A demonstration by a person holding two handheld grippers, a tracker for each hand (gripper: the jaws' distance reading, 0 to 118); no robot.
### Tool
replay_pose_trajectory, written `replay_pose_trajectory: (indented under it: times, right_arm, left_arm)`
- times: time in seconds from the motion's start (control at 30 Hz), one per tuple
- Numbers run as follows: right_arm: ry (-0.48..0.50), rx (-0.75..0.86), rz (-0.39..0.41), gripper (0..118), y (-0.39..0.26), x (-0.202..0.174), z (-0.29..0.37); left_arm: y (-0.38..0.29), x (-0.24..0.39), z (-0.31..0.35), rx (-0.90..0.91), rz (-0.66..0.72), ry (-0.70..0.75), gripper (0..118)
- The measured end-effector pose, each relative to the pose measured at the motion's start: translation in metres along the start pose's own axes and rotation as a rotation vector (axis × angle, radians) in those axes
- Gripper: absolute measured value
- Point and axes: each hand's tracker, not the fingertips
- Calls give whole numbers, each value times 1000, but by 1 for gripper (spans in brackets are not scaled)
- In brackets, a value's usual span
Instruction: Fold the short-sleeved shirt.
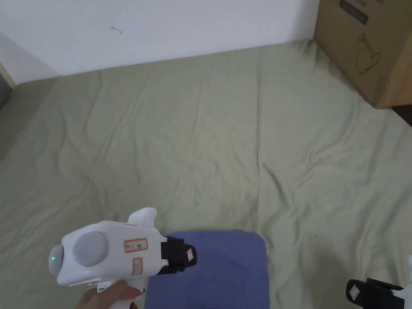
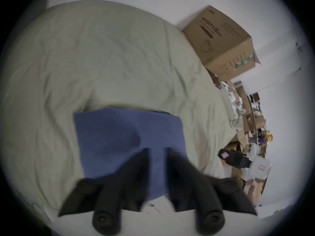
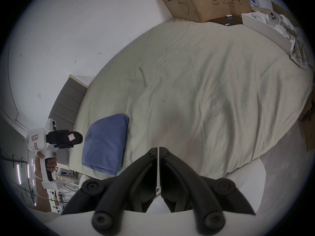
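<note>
1. Lying at the bottom centre of the head view, your blue short-sleeved shirt (image 1: 225,269) is already a compact folded rectangle on the pale green bedsheet (image 1: 225,132), close to the sheet's near edge.
2. Your left gripper view shows the same shirt (image 2: 119,137) in the lower middle of the frame, with flat top layers and a straight upper edge; the picture is blurred, so finer detail is lost.
3. Your right gripper view puts the shirt (image 3: 105,141) at the lower left, with stacked fold edges visible along its near side.
4. You hold the left gripper (image 1: 189,255) just above the shirt's left part in the head view; in its own view its jaws stand apart, with blue cloth showing through the gap and nothing pinched between them.
5. Your hand (image 1: 106,297) grips its white handle at the bottom left of the head view.
6. Your right gripper (image 1: 354,291) sits at the lower right corner of the head view, well apart from the shirt; in its own view (image 3: 158,148) the jaws are pressed nearly together, only a thin slit between them, holding nothing.
7. Beyond the sheet, a cardboard box (image 1: 370,48) stands at the upper right against the white wall (image 1: 161,28).
</note>
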Motion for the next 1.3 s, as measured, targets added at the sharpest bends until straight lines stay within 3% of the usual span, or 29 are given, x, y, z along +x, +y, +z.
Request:
replay_pose_trajectory:
  times: [0.17,0.37,0.43,0.73,0.83,0.87,1.0,1.03,1.2,1.3]
  right_arm:
    - [0,-16,15,2,-1,-7,-5]
    - [-7,-33,34,2,-1,-18,-5]
    - [-10,-40,61,2,0,-27,-7]
    - [73,-136,345,2,8,-107,-64]
    - [118,-182,382,2,9,-132,-96]
    - [124,-193,389,2,10,-135,-107]
    - [32,-229,482,2,5,-143,-144]
    - [22,-253,481,2,5,-142,-149]
    - [77,-275,341,2,12,-127,-156]
    - [81,-273,334,2,13,-125,-154]
  left_arm:
    - [-23,17,-55,-128,-35,-42,3]
    - [-46,80,-91,-182,-254,45,1]
    - [-47,83,-78,-168,-308,-26,1]
    - [-47,-6,16,-41,-48,-145,1]
    - [-47,-55,41,10,58,-190,2]
    - [-49,-70,45,29,101,-192,5]
    - [-57,-131,46,134,344,-303,93]
    - [-59,-142,42,146,389,-321,102]
    - [-49,-167,1,84,477,-420,103]
    - [-31,-164,-37,-8,468,-492,104]
